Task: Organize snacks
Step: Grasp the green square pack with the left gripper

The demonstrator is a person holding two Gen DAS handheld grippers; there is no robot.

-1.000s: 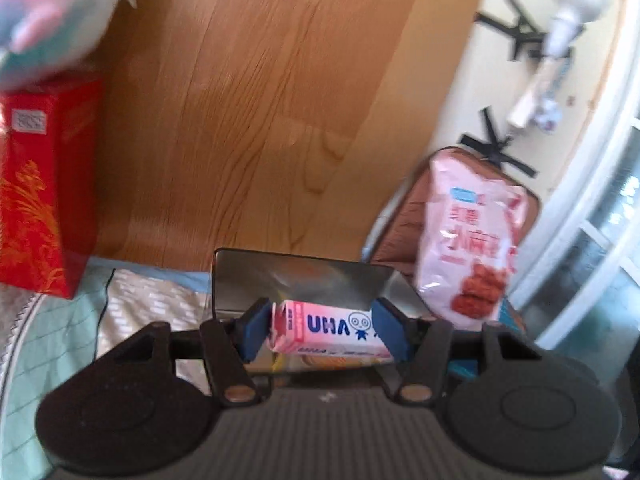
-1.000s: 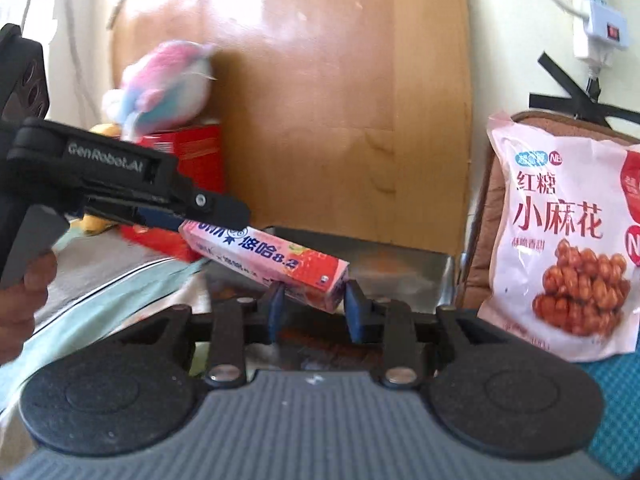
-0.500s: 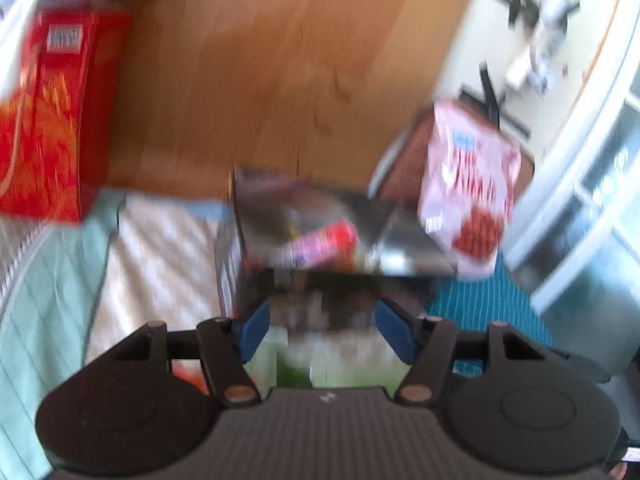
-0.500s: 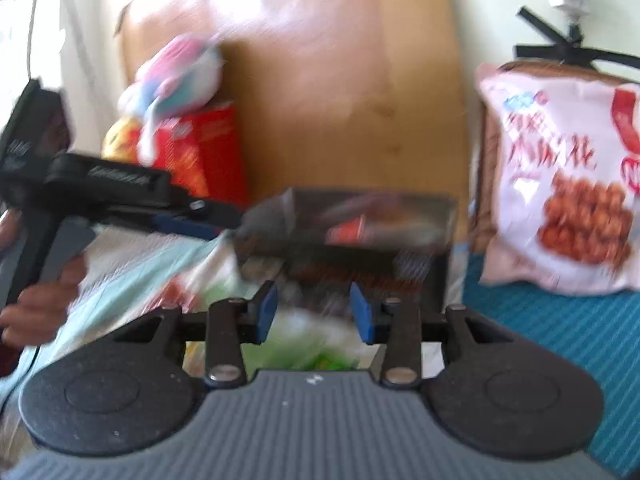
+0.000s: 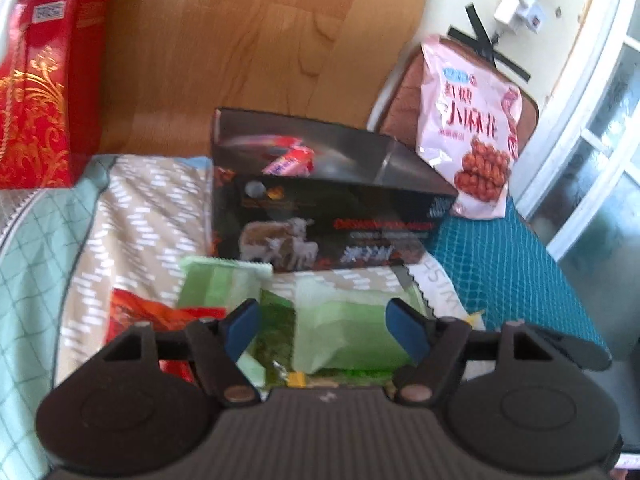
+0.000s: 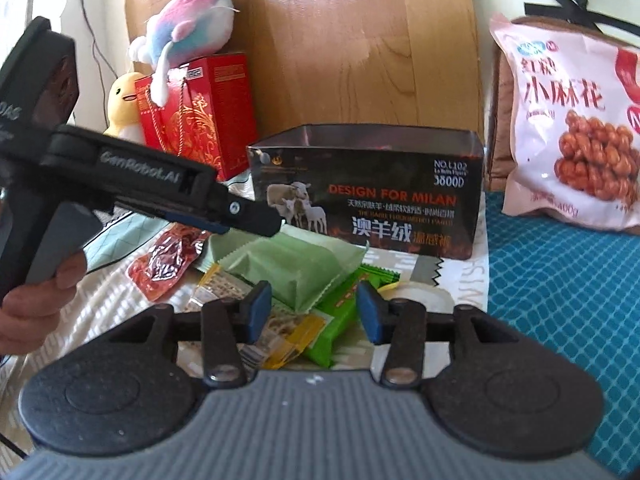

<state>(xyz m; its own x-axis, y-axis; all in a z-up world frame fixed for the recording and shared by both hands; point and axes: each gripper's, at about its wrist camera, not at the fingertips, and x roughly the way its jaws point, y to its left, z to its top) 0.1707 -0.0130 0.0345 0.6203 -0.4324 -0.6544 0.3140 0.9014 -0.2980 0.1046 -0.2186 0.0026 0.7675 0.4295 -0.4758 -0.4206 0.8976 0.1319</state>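
A black open-topped box (image 5: 344,216) (image 6: 368,200) stands on the bedding, and a pink candy box (image 5: 290,160) lies inside it. In front of it lies a pile of snack packets: pale green wrappers (image 5: 344,336) (image 6: 288,268), a bright green bar (image 6: 340,320), a yellow packet (image 6: 280,336) and a red packet (image 5: 160,312) (image 6: 164,264). My left gripper (image 5: 324,330) hangs over the green wrappers with its jaws opening and nothing gripped. My right gripper (image 6: 314,312) hovers above the pile, its jaws opening too, with nothing between them. The left gripper (image 6: 256,218) shows from the side in the right wrist view.
A large pink snack bag (image 5: 472,128) (image 6: 572,128) leans on a brown cushion at the right. A red gift box (image 5: 44,88) (image 6: 204,116) with a plush toy (image 6: 192,32) stands at the left against a wooden headboard (image 5: 224,40). Teal cloth (image 6: 560,300) covers the right side.
Both grippers let go of the pink candy box, which now lies inside the black box. Both have pulled back and sunk toward the snack pile, with jaws wider apart.
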